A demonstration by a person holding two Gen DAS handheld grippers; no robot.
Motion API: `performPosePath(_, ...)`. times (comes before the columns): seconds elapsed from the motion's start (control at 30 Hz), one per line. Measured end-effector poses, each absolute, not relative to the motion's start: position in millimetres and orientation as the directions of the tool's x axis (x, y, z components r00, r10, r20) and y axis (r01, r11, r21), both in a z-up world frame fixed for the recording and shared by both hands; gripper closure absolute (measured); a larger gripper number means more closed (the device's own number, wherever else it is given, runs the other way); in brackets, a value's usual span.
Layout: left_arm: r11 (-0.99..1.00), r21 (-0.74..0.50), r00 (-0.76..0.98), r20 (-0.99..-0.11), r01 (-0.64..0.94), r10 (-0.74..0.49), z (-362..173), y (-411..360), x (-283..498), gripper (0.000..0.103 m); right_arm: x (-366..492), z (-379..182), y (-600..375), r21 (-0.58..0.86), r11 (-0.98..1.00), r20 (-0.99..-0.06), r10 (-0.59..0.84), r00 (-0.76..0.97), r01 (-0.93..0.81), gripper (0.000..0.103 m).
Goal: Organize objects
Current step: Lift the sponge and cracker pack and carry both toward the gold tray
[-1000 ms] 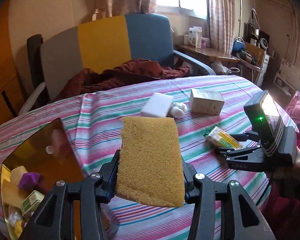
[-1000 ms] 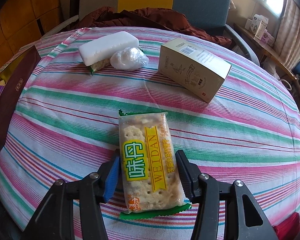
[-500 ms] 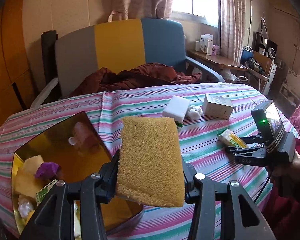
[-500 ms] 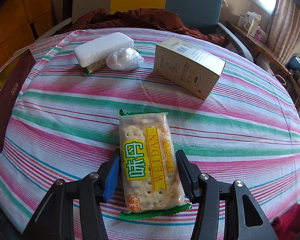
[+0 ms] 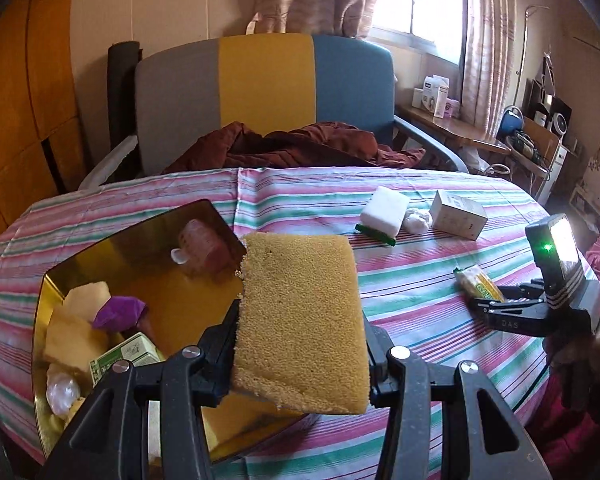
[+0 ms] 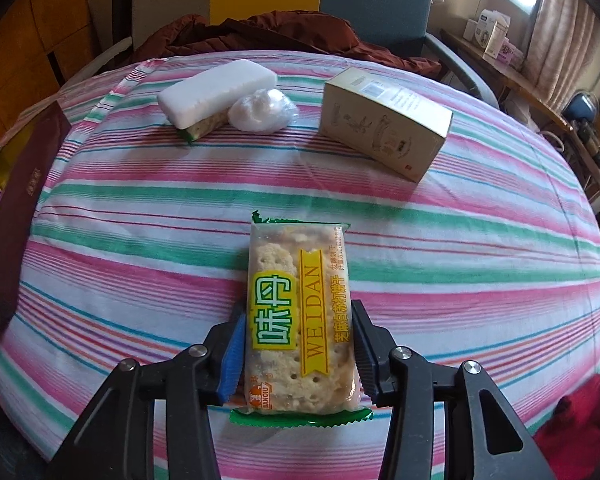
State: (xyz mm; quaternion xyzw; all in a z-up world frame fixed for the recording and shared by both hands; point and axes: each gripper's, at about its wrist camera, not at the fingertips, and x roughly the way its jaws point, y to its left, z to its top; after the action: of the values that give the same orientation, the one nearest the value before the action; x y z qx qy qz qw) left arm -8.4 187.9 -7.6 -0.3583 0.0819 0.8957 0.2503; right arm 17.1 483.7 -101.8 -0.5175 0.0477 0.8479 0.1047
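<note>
My left gripper is shut on a yellow sponge and holds it above the table, beside the right rim of a gold-lined box that holds several small items. My right gripper is shut on a cracker packet with green ends, low over the striped tablecloth. In the left wrist view the right gripper and the cracker packet are at the right. A white sponge, a small plastic-wrapped white ball and a beige carton lie at the far side.
The box's dark red wall stands at the left edge of the right wrist view. A chair with a dark red cloth stands behind the table. A side table with clutter is at the far right.
My left gripper with the yellow sponge has pulled back and left, so the gold-lined box shows more fully. My right gripper holds the cracker packet almost in place.
</note>
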Motion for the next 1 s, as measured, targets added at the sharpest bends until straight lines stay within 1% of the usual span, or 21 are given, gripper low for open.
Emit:
performPosePath(0.2,-0.876,-0.060,-0.617,-0.687,-0.478,0.384,-10,169,-12,0.054,15,-99,451,0.073,-0.979,-0.891,0.021,-0.454,-0.189,0.055)
performPosePath(0.43,-0.912,-0.065,-0.657,-0.674,-0.404,0.339,-5,131,-20,0.054,9,-82,401,0.184,-0.976,-0.851,-0.099,-0.516,-0.116,0.055)
performPosePath(0.83,-0.962,-0.034,-0.720,-0.656,-0.271,0.226,1,72,-20,0.053,1,-35,300,0.239,-0.966,-0.771,-0.253,-0.584,0.103,0.055)
performPosePath(1.0,-0.971,-0.036,-0.730,-0.653,-0.238,0.203,3,53,-17,0.053,-6,-26,268,0.244,-0.953,-0.761,-0.303,-0.574,0.179,0.055)
